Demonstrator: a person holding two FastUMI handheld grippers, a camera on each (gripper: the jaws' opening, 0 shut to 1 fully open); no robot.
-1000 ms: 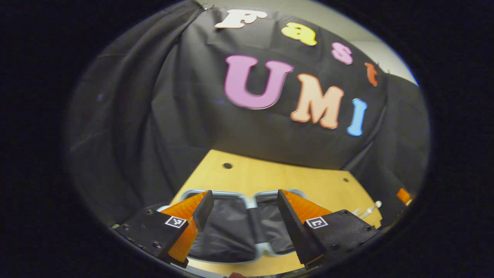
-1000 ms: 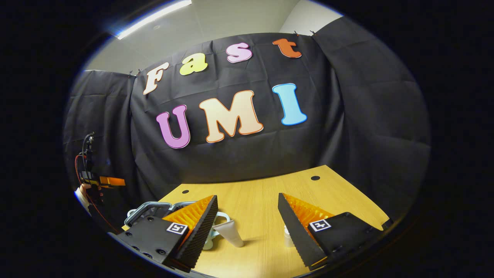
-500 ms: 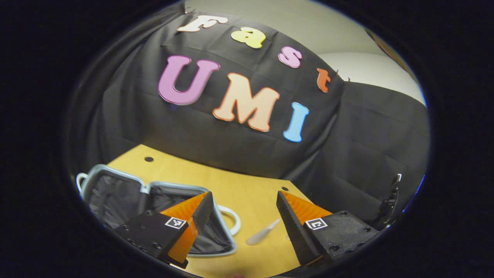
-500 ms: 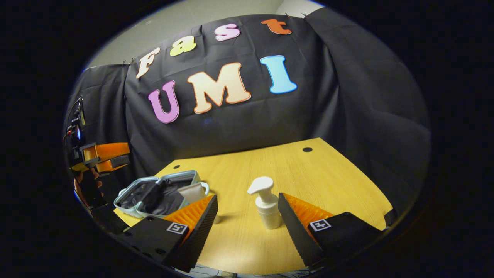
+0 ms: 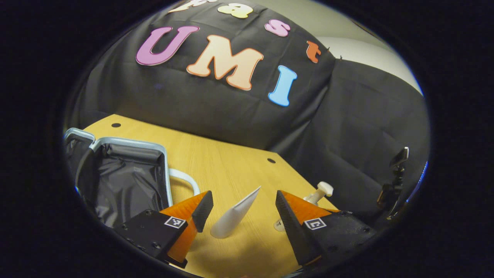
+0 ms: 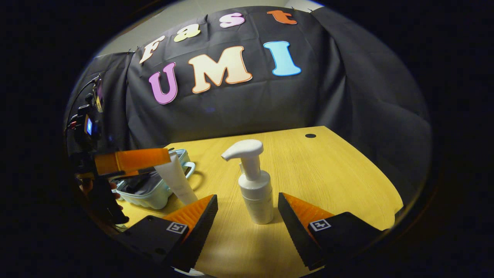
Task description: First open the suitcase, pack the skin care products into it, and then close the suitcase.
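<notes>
Left gripper (image 5: 241,208): jaws spread around the tube (image 5: 235,214), lower centre. Right gripper (image 6: 247,210): jaws spread around the pump bottle (image 6: 254,189). Open suitcase (image 5: 123,173) at left on the table (image 5: 231,170).

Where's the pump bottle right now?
In the right gripper view the pump bottle stands upright on the table, centred just ahead of the open right gripper, with the white tube to its left.
</notes>
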